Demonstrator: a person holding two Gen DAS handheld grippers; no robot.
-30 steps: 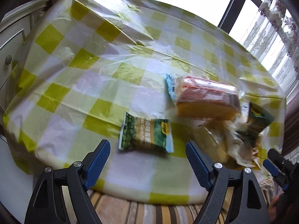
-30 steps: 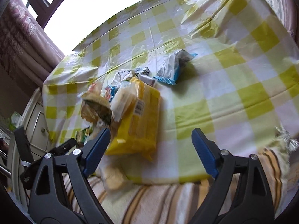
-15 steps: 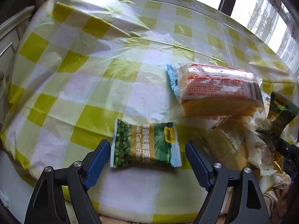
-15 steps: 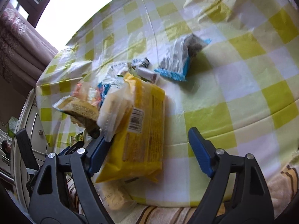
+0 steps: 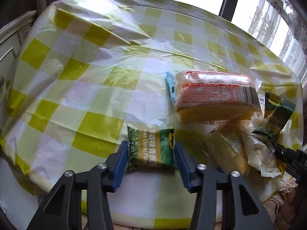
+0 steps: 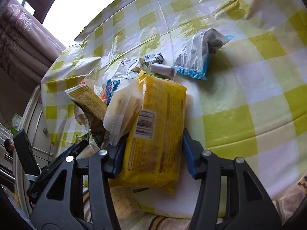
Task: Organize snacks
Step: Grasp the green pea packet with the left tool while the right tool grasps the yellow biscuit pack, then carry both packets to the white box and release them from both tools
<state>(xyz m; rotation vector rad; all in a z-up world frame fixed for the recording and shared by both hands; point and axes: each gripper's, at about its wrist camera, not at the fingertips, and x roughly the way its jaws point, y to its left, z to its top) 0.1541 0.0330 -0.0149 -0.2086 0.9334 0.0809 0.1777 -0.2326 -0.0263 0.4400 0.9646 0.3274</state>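
Both our jaws are closing (pads touching wrappers): left gripper (image 5: 150, 153) pinching green pea packet (image 5: 151, 148), right gripper (image 6: 151, 151) pinching yellow pack (image 6: 155, 132).

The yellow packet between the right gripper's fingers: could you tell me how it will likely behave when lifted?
The yellow packet looks glossy, so it may slip as the right gripper closes. Its film is wrinkled, probably yielding. A clear-wrapped snack leans on it and may topple.

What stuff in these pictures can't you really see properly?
- Right wrist view: the front of the yellow packet faces down; only its barcode side shows.
- Right wrist view: small snacks behind it are buried in the snack pile.
- Left wrist view: the second green packet is half hidden by wrappers.
- Left wrist view: the green pea packet, its near end behind the left hand-held gripper, whose jaws are closing.
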